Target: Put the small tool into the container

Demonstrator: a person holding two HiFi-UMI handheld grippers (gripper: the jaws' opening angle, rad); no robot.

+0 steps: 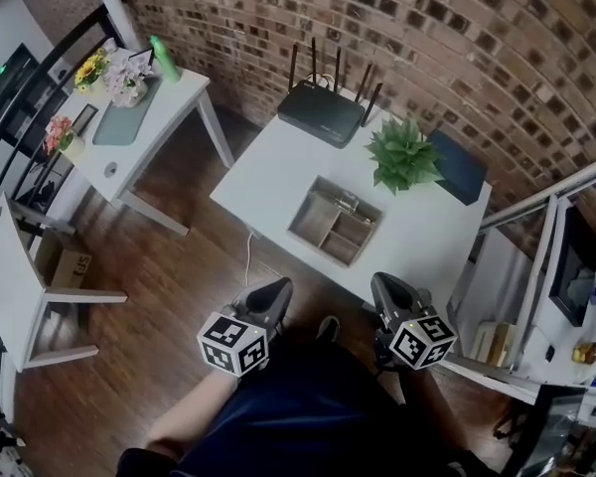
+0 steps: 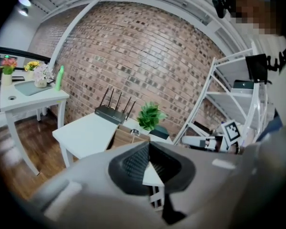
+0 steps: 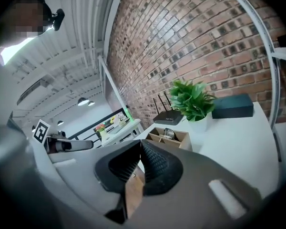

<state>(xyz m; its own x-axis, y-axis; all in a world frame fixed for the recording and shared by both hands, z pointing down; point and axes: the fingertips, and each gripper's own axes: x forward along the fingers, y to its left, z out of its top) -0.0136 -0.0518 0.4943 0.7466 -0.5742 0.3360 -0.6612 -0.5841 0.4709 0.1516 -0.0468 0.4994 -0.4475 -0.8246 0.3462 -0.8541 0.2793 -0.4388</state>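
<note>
- Head view: left hand-held gripper (image 1: 274,288) and right hand-held gripper (image 1: 383,284) are closed and empty, at 6 o'clock, just off the near edge of the desk (image 1: 273,177).
- Small tool (image 1: 348,204) lies in the far compartment of the container (image 1: 306,229).
- Bare desk at 9 and 3 o'clock of the container.

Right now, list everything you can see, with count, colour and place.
white rectangular table: 1, white, centre
partitioned wooden tray: 1, light brown, on the table's near half
black router with antennas: 1, black, table's far left corner
leafy potted plant: 1, green, right of the router
flat dark box: 1, dark blue, right of the plant
white side desk: 1, white, upper left, bearing flowers and a green bottle
white metal shelf: 1, white, right edge
left tongs: 1, grey, shut, empty
right tongs: 1, grey, shut, empty
</note>
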